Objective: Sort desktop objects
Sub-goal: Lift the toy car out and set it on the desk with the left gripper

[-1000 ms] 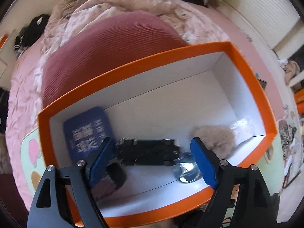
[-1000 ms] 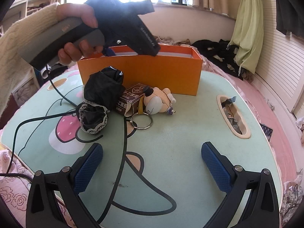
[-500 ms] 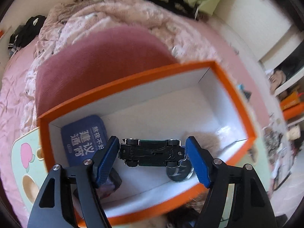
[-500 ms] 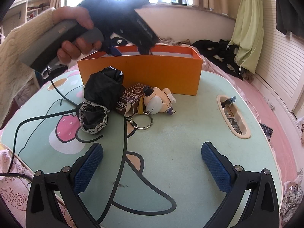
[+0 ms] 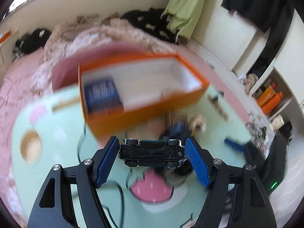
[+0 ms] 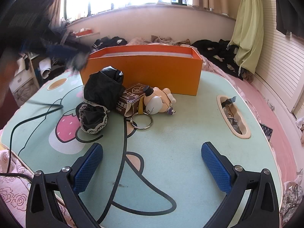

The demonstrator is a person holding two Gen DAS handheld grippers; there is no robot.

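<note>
A small toy car (image 5: 152, 153) hangs upside down, wheels toward the camera, with my left gripper (image 5: 152, 142) shut on its two ends. It is above the mint table, on the near side of the orange box (image 5: 144, 114). The view is blurred by motion. Inside the box's white interior lies a blue booklet (image 5: 101, 95). My right gripper (image 6: 152, 146) stands open low over the table (image 6: 180, 133), nothing between its blue pads. The orange box (image 6: 140, 72) stands well beyond it.
In front of the box lie a black lace-trimmed cloth (image 6: 100, 98), a brown carton (image 6: 131, 98) and a small doll figure (image 6: 157, 102) with a metal ring (image 6: 142, 121). A handle cutout (image 6: 233, 117) holds wrappers at the right. A black cable (image 6: 28, 119) crosses the left.
The left gripper closed on the toy car inside the box, then pulled back out with it to above the table in front of the box. The right gripper stayed still.
</note>
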